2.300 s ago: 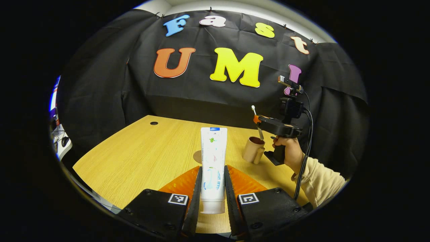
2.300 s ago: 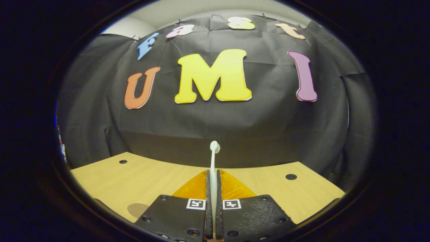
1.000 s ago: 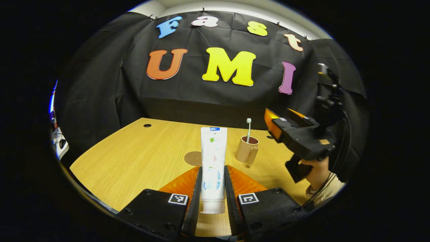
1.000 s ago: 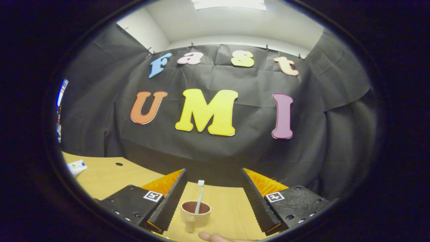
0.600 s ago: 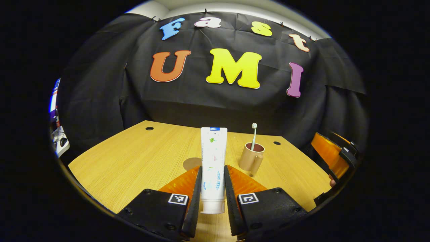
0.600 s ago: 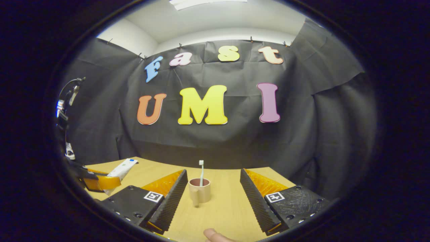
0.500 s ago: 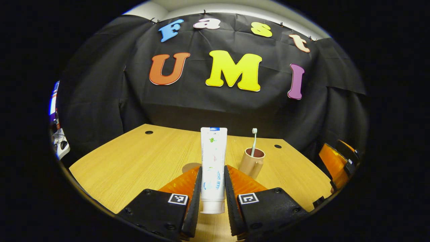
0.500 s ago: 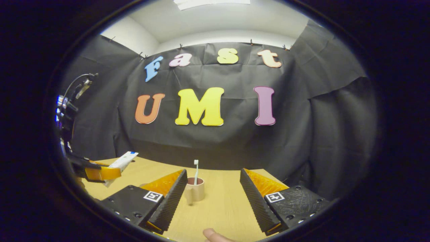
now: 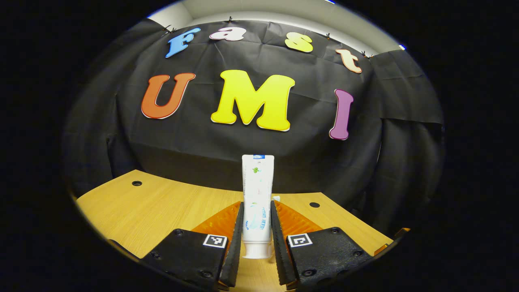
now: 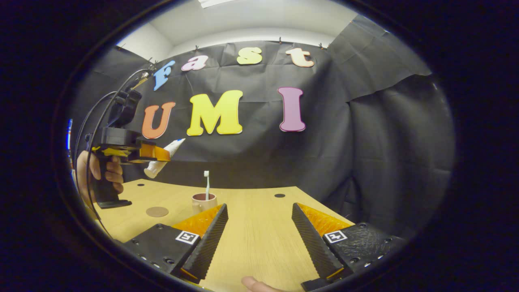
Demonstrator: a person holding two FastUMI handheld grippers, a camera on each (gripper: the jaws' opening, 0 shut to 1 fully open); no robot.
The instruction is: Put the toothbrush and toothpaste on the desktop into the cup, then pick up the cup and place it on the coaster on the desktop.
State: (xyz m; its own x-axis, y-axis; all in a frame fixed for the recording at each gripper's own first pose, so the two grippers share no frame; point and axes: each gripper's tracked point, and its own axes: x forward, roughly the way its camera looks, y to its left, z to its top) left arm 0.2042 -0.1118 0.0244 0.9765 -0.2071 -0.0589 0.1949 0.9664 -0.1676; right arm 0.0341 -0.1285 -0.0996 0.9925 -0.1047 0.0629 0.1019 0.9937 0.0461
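Toothbrush now stands in cup, right tongs withdrawn, gaping empty; left tongs clamp toothpaste, lifted, next in.

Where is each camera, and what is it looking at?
Left gripper view: rides on the left gripper, looking along its fingers, shut on the toothpaste, over the table toward the wall.
Right gripper view: rides on the open right gripper, facing the cup with the toothbrush, the coaster and the hand holding the left gripper; a fingertip shows below.
Shared: toothpaste, left gripper, table.
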